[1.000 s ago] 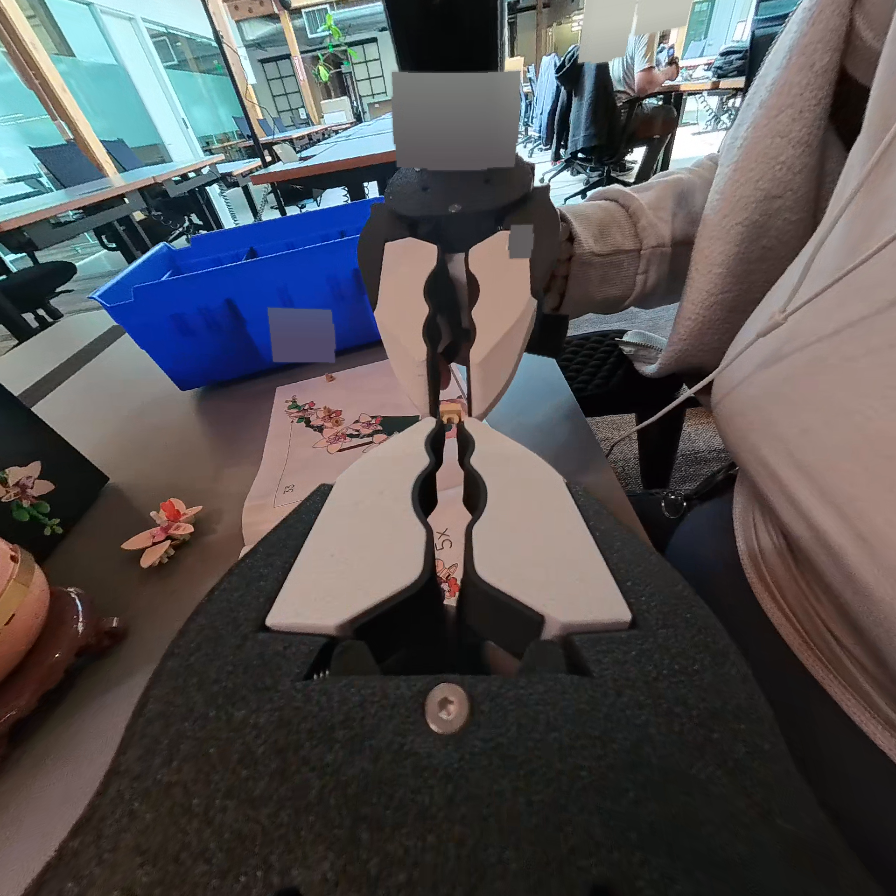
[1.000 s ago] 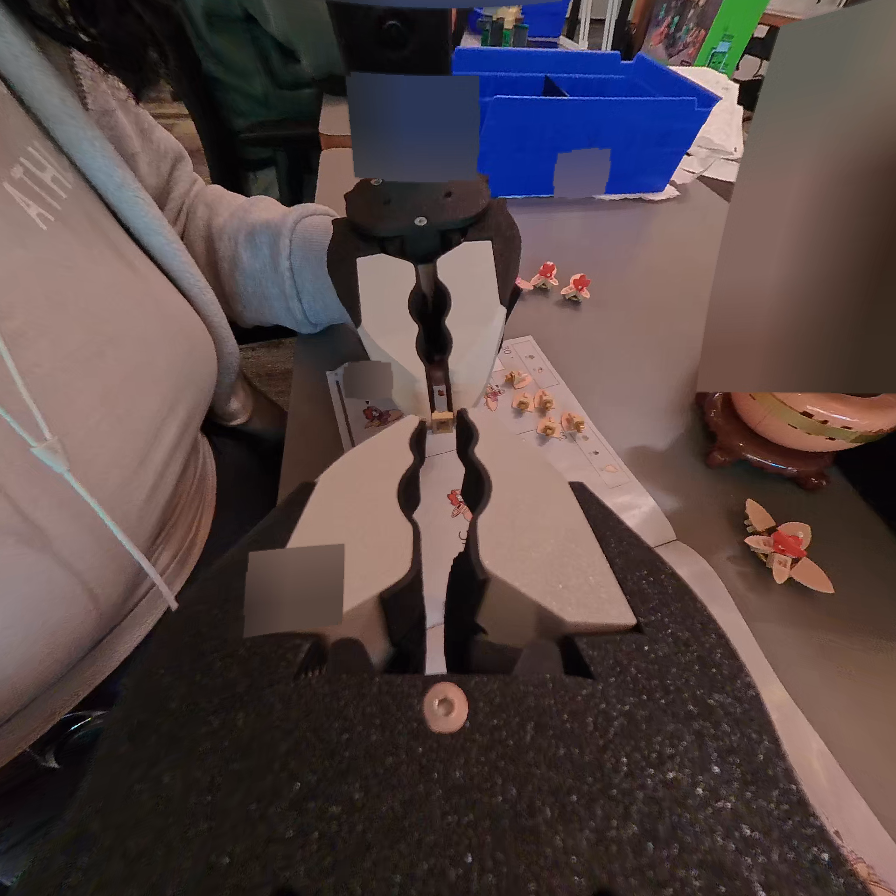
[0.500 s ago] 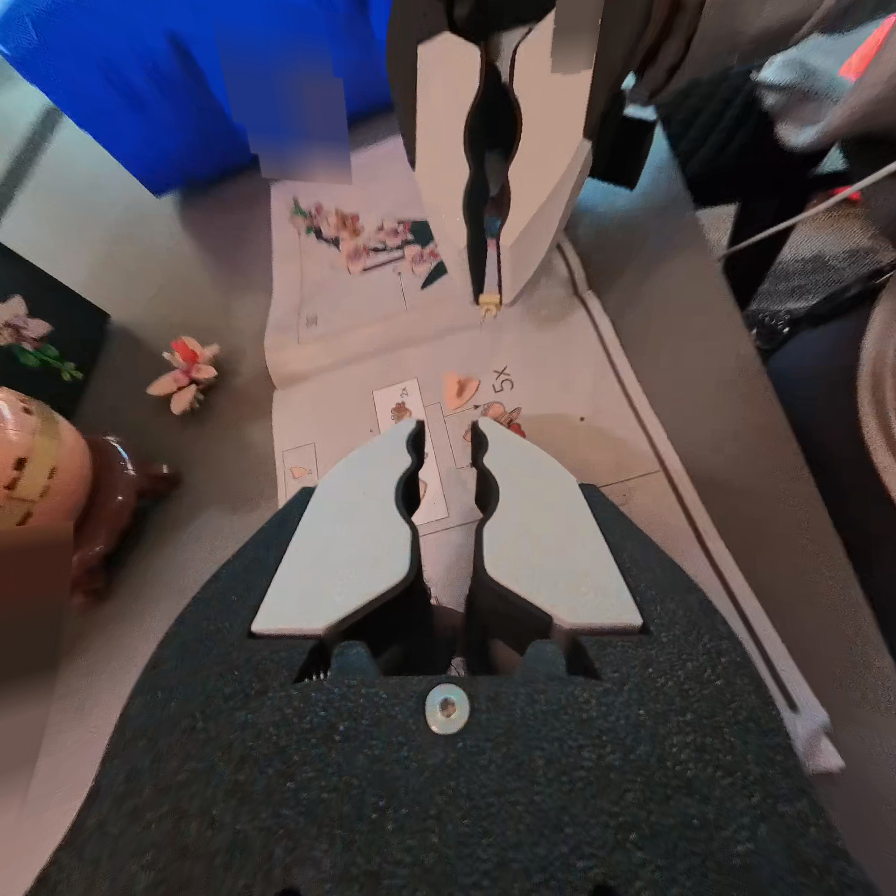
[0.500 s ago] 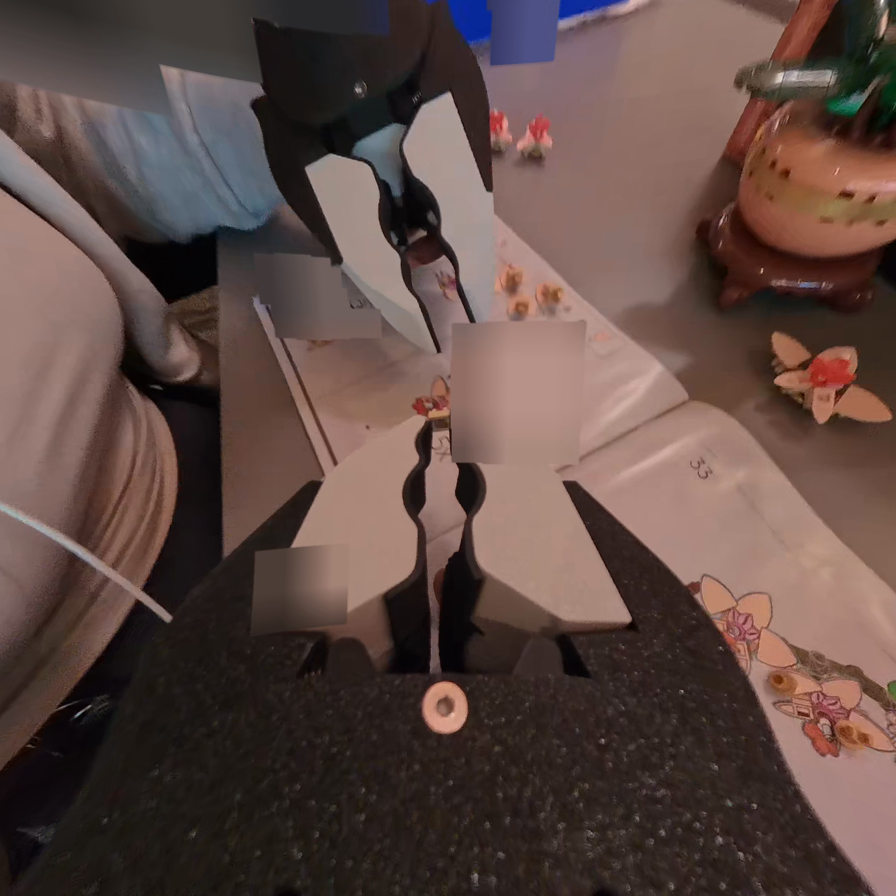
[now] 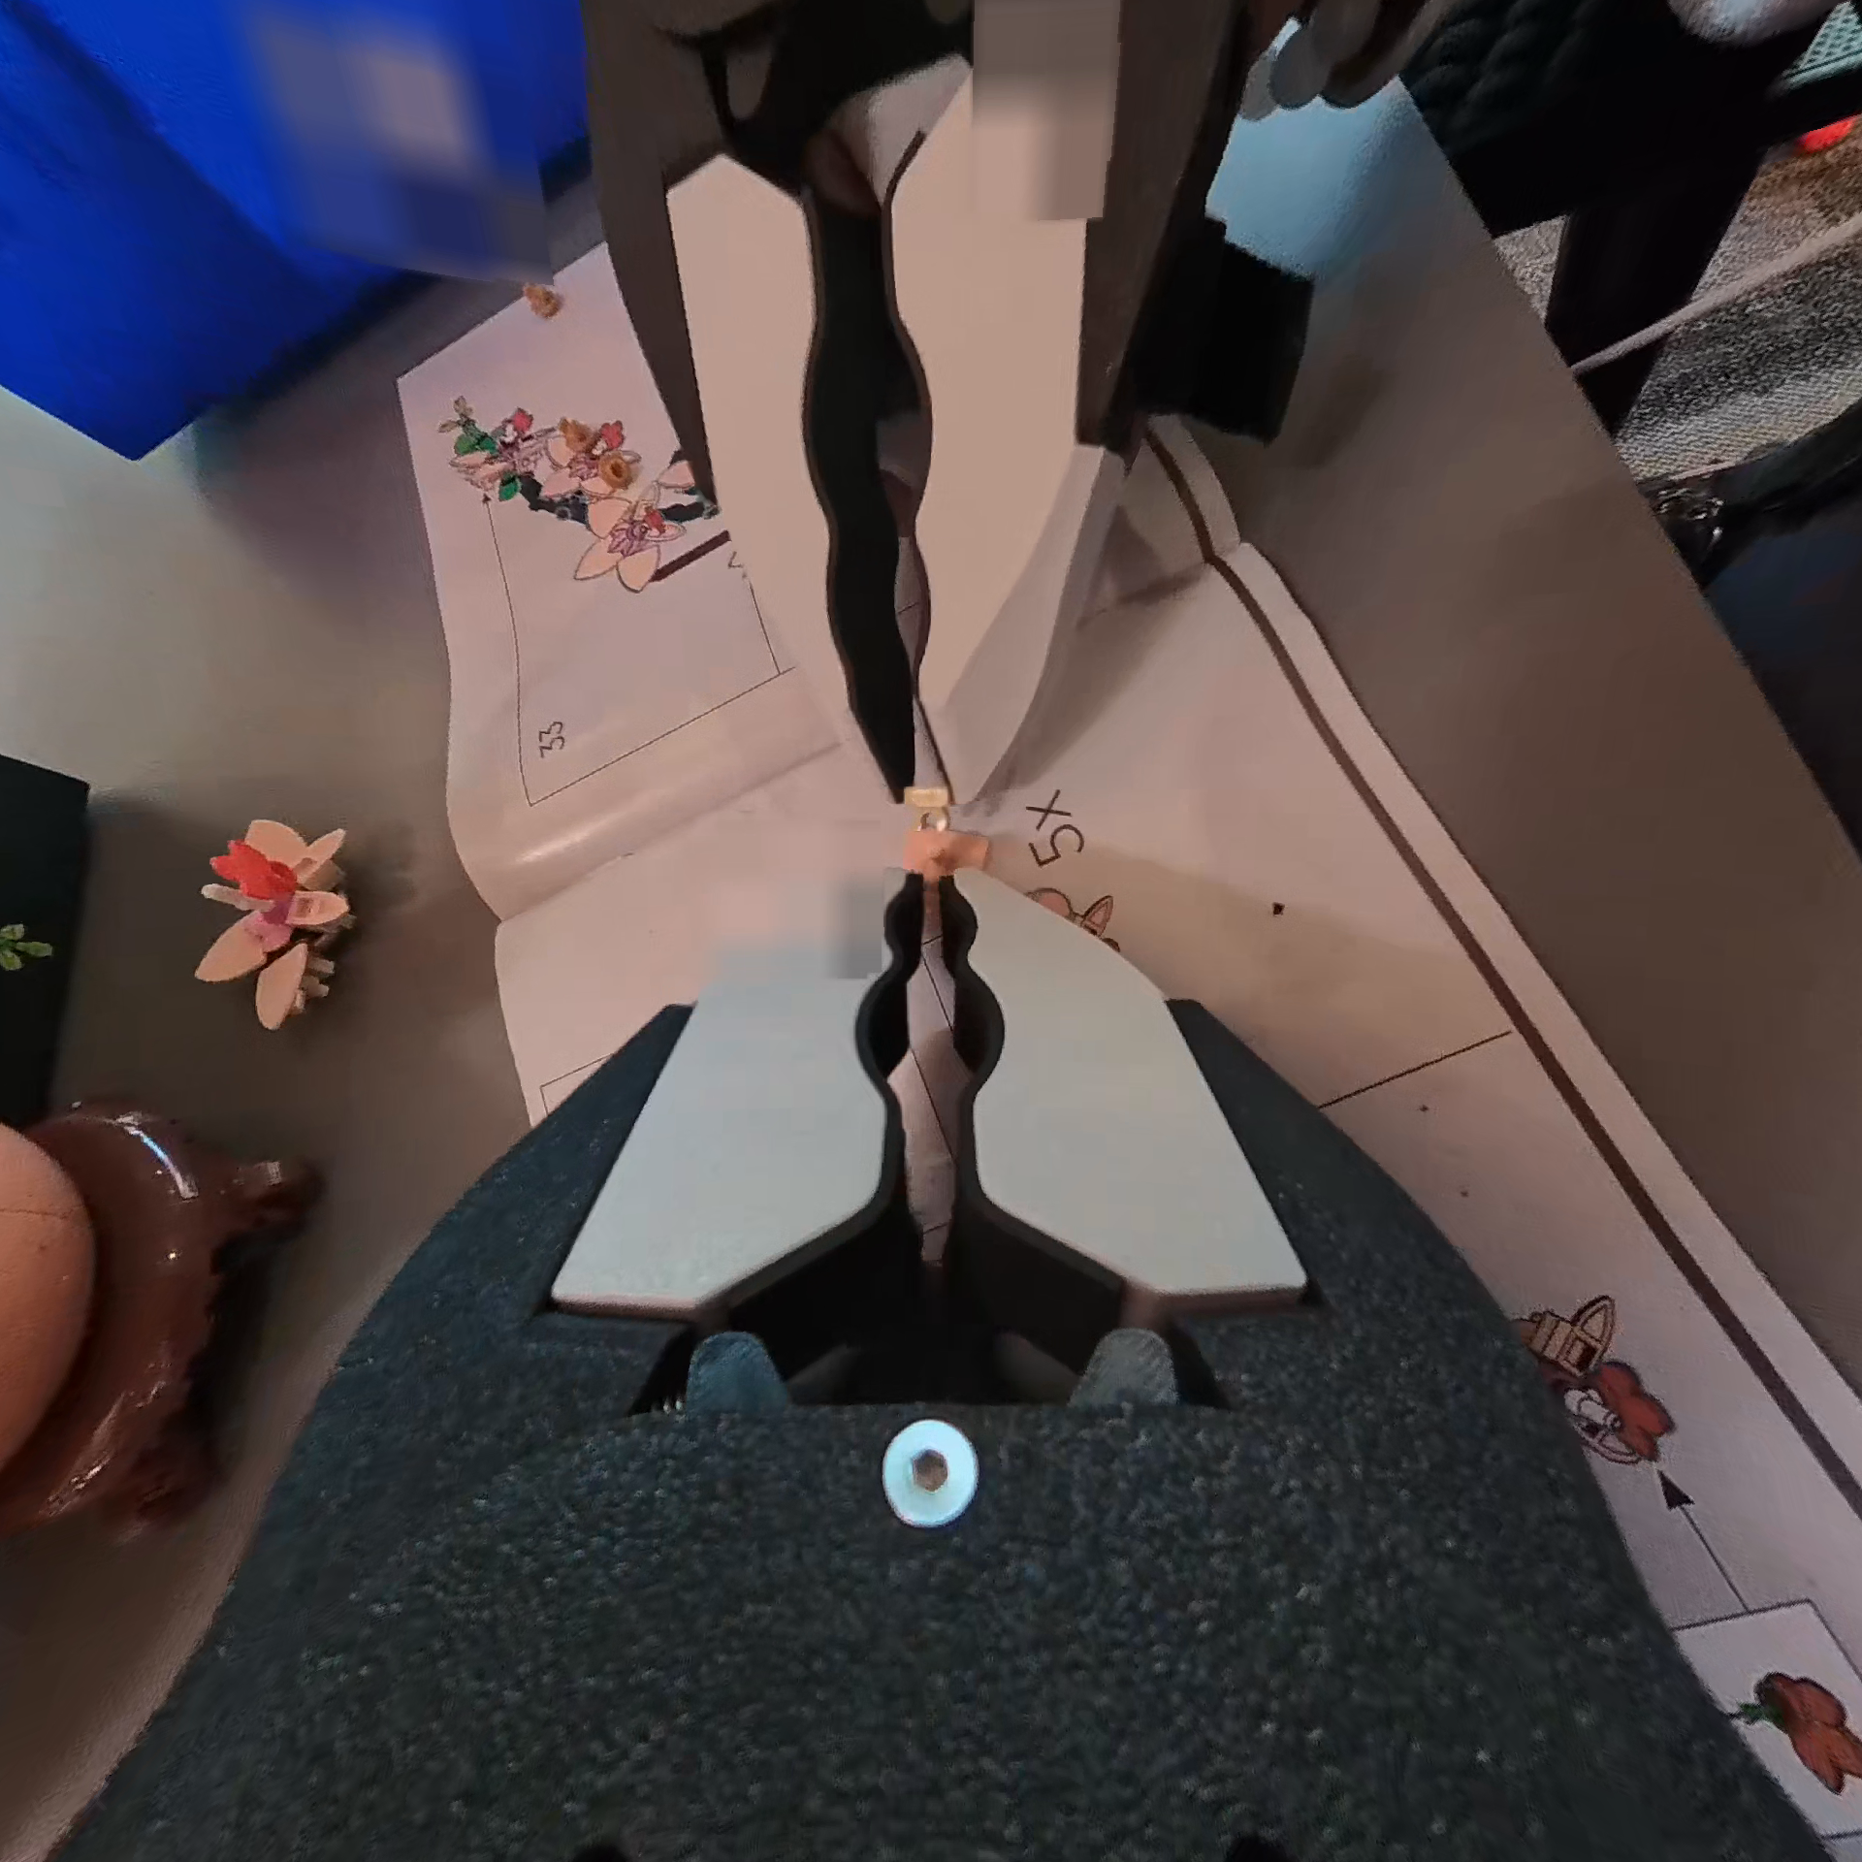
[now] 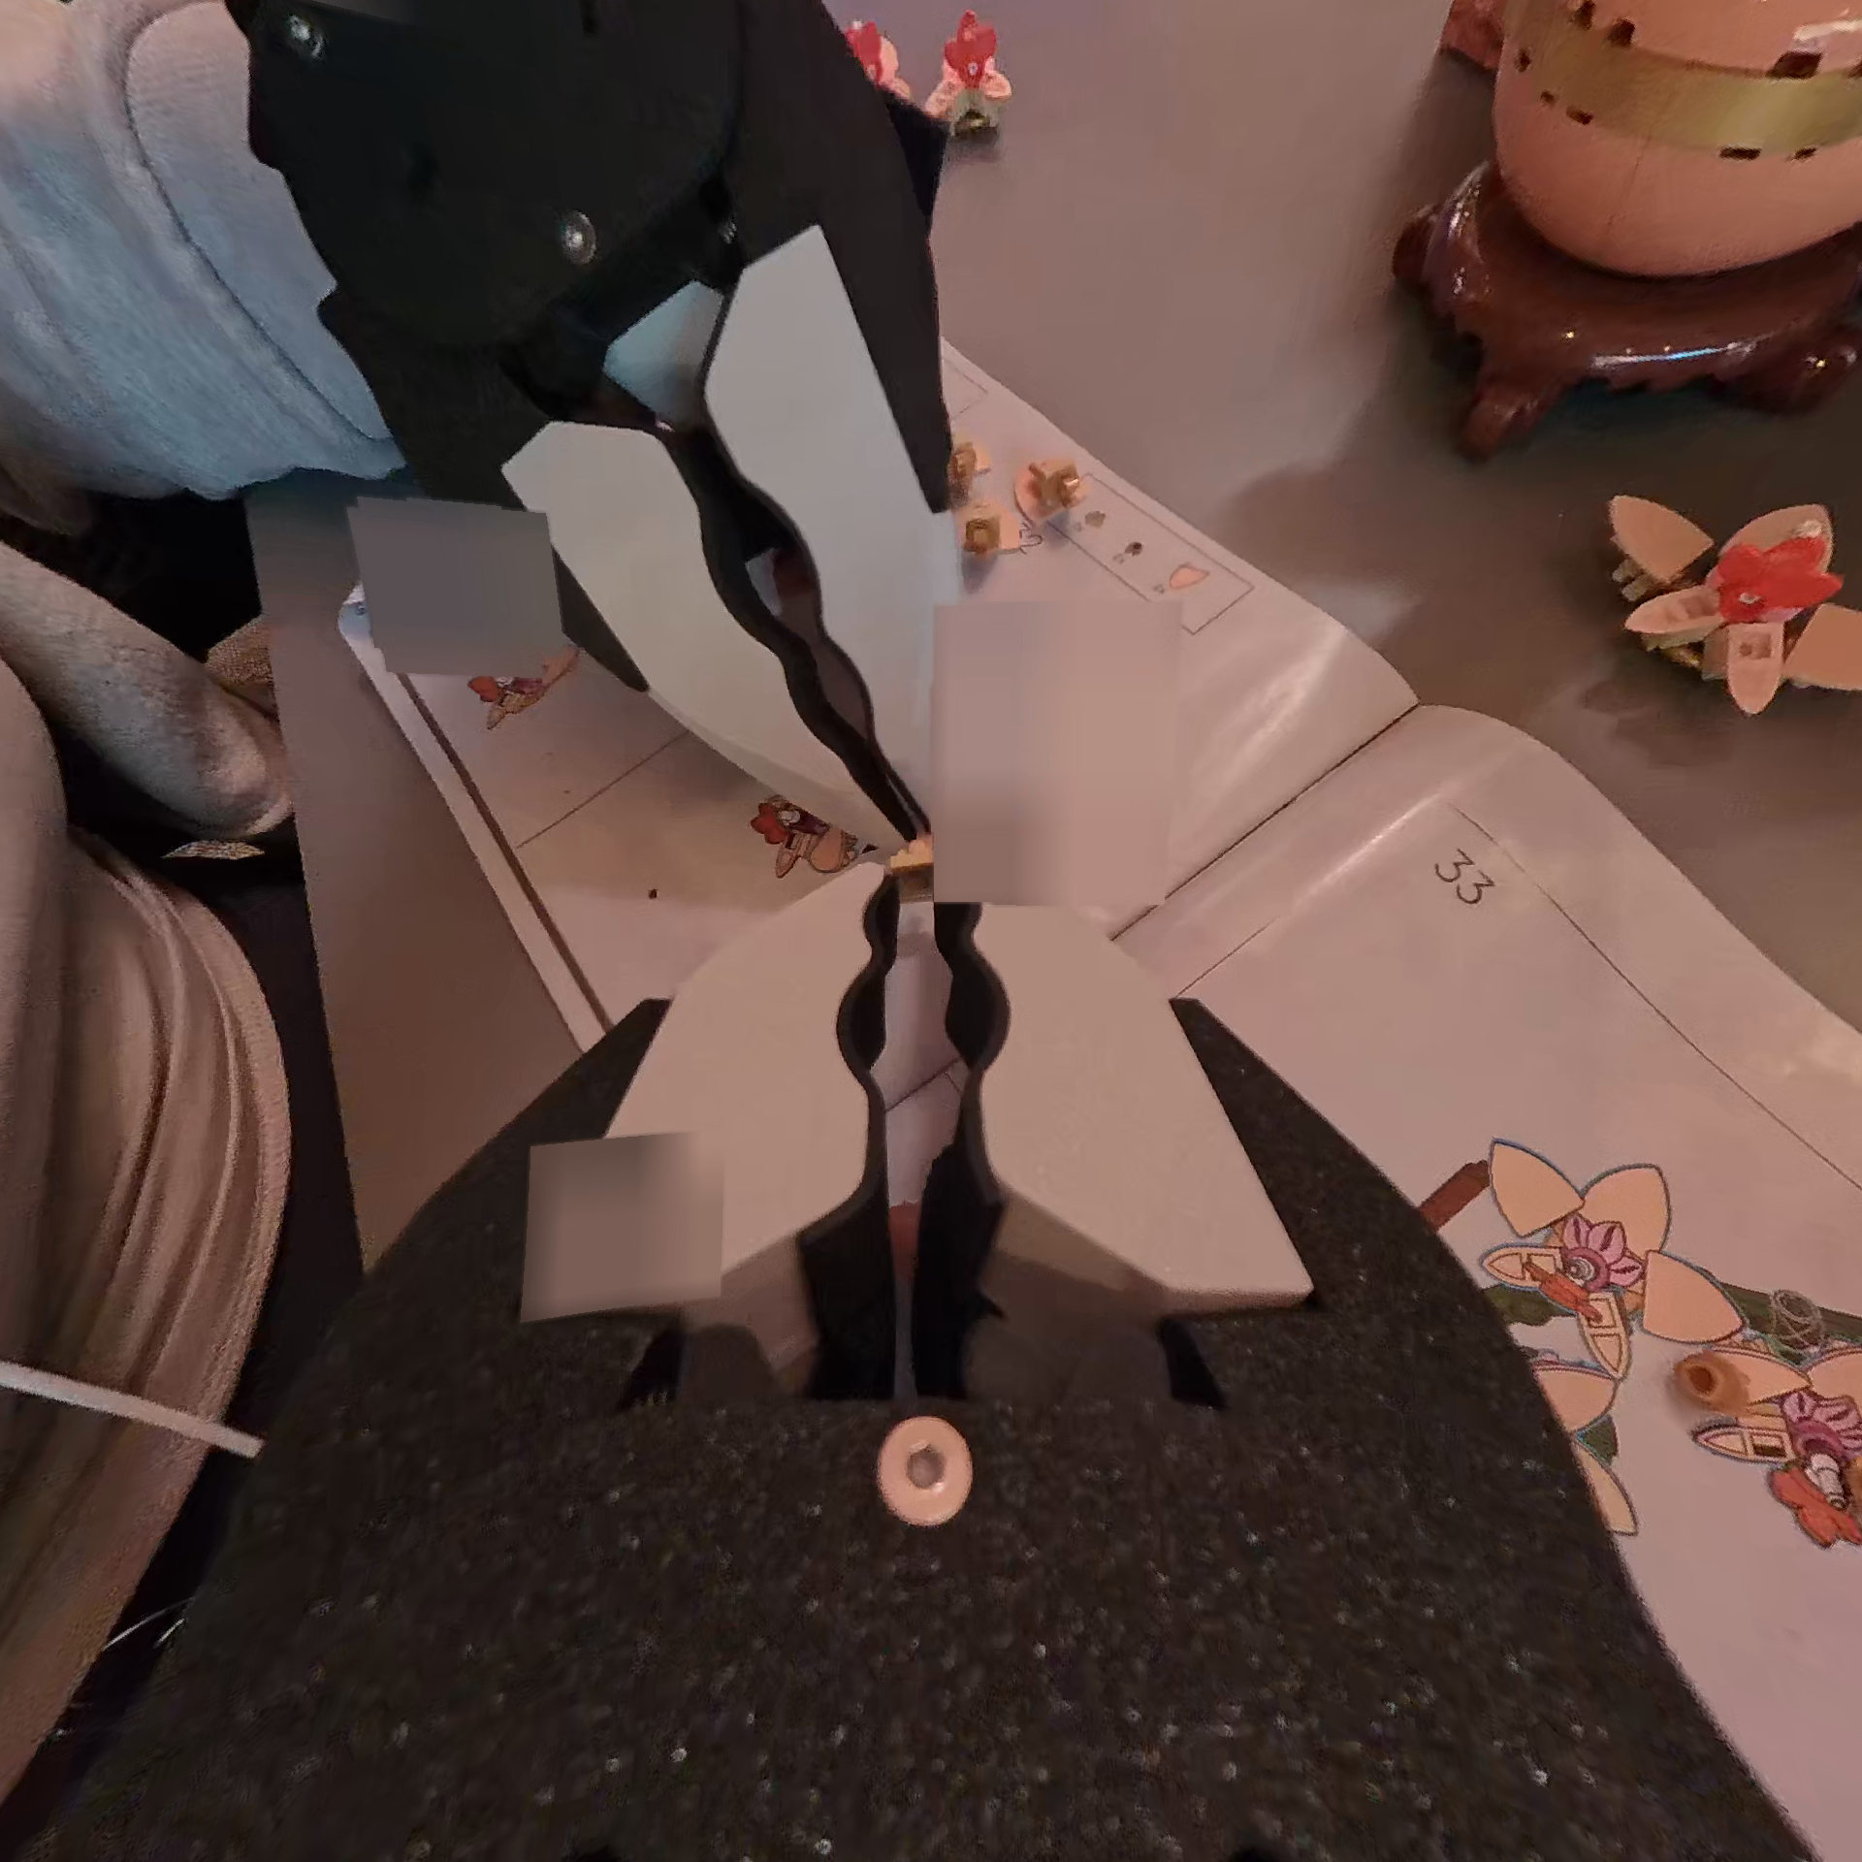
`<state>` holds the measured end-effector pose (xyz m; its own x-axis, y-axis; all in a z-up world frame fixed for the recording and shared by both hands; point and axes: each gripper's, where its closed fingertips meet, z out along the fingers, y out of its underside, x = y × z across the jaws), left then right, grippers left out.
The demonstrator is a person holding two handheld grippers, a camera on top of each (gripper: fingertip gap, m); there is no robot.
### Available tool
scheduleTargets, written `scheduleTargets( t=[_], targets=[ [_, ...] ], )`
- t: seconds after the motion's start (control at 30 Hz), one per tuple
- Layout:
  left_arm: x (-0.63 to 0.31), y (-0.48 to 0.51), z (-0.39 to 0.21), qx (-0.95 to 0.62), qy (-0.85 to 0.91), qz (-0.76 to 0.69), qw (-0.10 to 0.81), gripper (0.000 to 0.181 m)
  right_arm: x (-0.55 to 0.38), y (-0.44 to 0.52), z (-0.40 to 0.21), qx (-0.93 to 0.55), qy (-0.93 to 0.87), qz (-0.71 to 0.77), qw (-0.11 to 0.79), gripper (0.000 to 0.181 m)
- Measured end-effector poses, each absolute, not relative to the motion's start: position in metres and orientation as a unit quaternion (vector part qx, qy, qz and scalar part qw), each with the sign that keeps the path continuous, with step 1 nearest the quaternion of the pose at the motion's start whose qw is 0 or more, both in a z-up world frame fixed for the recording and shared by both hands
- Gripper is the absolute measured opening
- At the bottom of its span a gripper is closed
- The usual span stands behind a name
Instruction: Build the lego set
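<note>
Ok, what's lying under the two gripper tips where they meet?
The open instruction booklet on the grey table. Between the left gripper and right gripper, two small pieces meet, a pink piece and a tan piece. The fingers cover the page print directly beneath.

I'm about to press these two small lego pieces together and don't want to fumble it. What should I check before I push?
1. left gripper shut on the pink piece: ok, the piece sits at its tips.
2. right gripper shut on the tan piece: ok.
3. Pieces facing each other, tip to tip: ok.
4. Studs lined up for the joint: cannot tell, too small.
5. Open booklet underneath to catch a drop: ok.
6. Spare tan pieces at hand on the booklet: ok.
</note>
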<state>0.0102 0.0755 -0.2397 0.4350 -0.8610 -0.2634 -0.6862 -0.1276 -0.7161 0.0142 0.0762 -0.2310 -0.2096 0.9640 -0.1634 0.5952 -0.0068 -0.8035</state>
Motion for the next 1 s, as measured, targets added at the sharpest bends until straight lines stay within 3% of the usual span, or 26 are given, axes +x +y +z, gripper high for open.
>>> scheduleTargets(
  t=[0.03,1.0],
  targets=[
    [0.011,0.075,-0.240,-0.743,0.522,-0.108,0.406,0.003,0.014,0.076,-0.231,-0.587,-0.664,0.403,0.228,0.007],
    [0.011,0.074,-0.241,-0.768,0.495,-0.123,0.388,0.000,0.014,0.075,-0.241,-0.623,-0.650,0.385,0.201,0.006]
  ],
)
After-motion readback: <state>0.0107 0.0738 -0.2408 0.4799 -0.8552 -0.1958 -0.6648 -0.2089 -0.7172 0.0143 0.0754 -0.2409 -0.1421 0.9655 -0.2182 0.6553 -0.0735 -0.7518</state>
